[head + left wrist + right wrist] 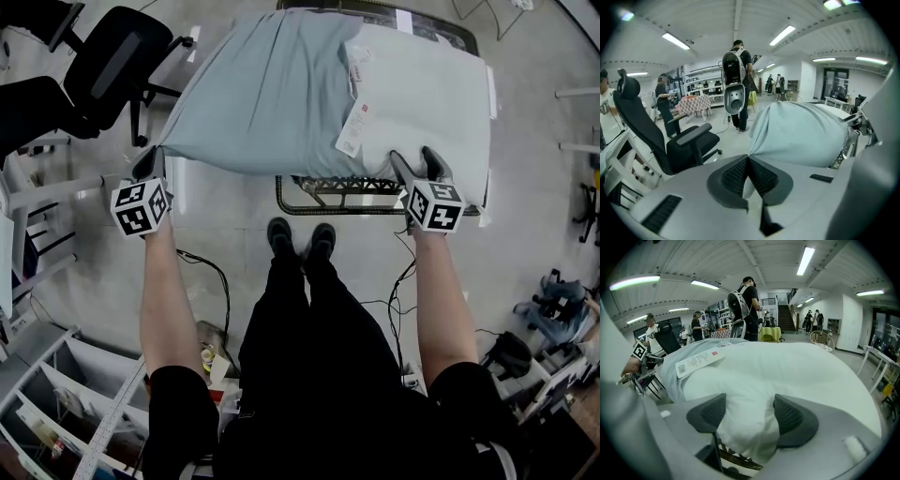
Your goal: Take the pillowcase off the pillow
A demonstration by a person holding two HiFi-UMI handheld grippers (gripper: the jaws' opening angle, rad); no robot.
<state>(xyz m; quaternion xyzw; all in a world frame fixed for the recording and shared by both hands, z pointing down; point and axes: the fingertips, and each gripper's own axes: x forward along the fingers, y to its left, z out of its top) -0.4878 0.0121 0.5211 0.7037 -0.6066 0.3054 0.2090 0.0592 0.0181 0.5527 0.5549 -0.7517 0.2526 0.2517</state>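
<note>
- The left gripper (747,161) is pinched tight on a corner of the pale blue pillowcase (262,94), which covers the left half of the pillow (427,89).
- The right gripper (749,413) clamps a fold of bare white pillow, its jaws held wide apart by the fold.
- The thin corner could slip from the left pinch under a hard pull.
- Soft filling may squeeze out on the right, dragging the pillow off the wire rack (319,192).

dark wire rack under the pillow, pale floor all round
the wire rack (328,192) shows only its near edge, at the centre of the head view; the pillow (422,94) lies across it and overhangs both sides, its left part inside the blue-grey pillowcase (262,94). on the floor (234,220) a black office chair (117,56) stands upper left, and black cables (214,272) trail below the rack
</note>
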